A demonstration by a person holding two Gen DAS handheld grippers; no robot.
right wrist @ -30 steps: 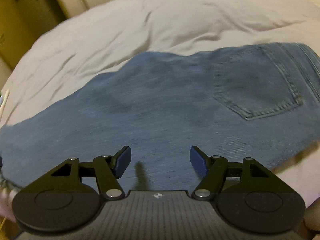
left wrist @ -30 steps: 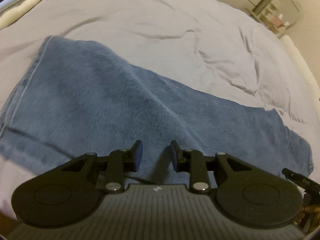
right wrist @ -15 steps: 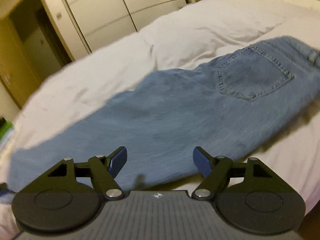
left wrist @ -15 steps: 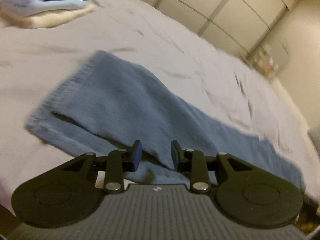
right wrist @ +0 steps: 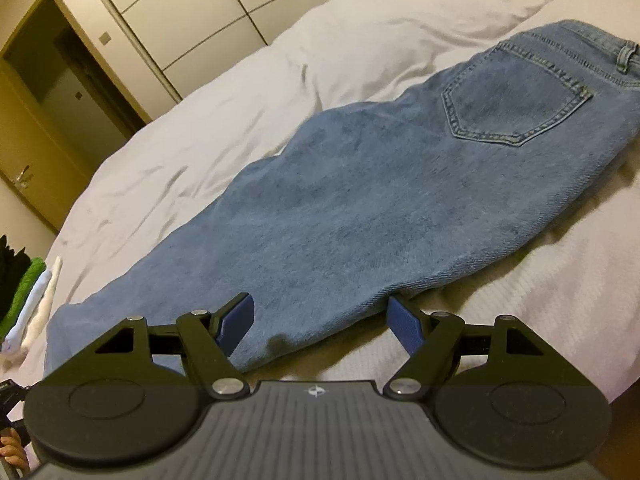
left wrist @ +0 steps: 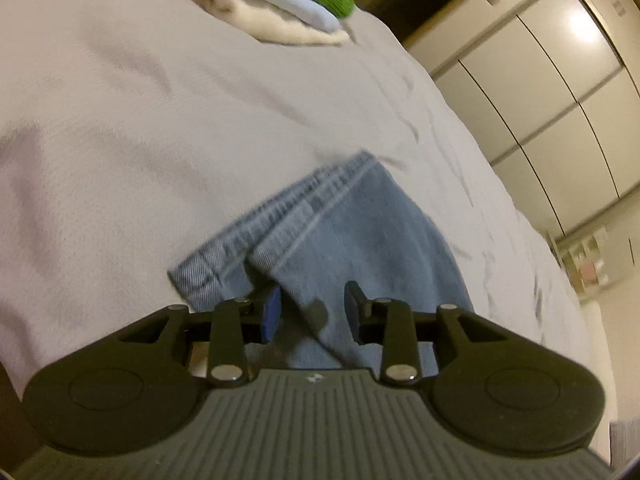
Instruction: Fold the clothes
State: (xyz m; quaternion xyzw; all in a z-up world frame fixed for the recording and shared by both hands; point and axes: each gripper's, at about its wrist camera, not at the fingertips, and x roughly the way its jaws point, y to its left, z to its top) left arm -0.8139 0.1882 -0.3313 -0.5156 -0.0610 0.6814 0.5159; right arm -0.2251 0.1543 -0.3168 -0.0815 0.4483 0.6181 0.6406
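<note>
Jeans (right wrist: 360,208) lie lengthwise-doubled on the bed (right wrist: 224,92), both hand-held grippers spread, left (left wrist: 312,312) over the hems, right (right wrist: 322,326) at mid-leg; looks ready for a crosswise fold.

Home bedroom: bed (right wrist: 360,32) with pale duvet, built-in wardrobe doors (left wrist: 560,80), wooden door (right wrist: 28,140), folded clothes stack (left wrist: 288,4).

A rumpled white bed (right wrist: 208,128) fills both views. Beyond its far edge stand pale wardrobe doors (right wrist: 224,12); left of them, an open doorway (right wrist: 76,80). A small shelf unit (left wrist: 588,256) stands beside the bed.
</note>
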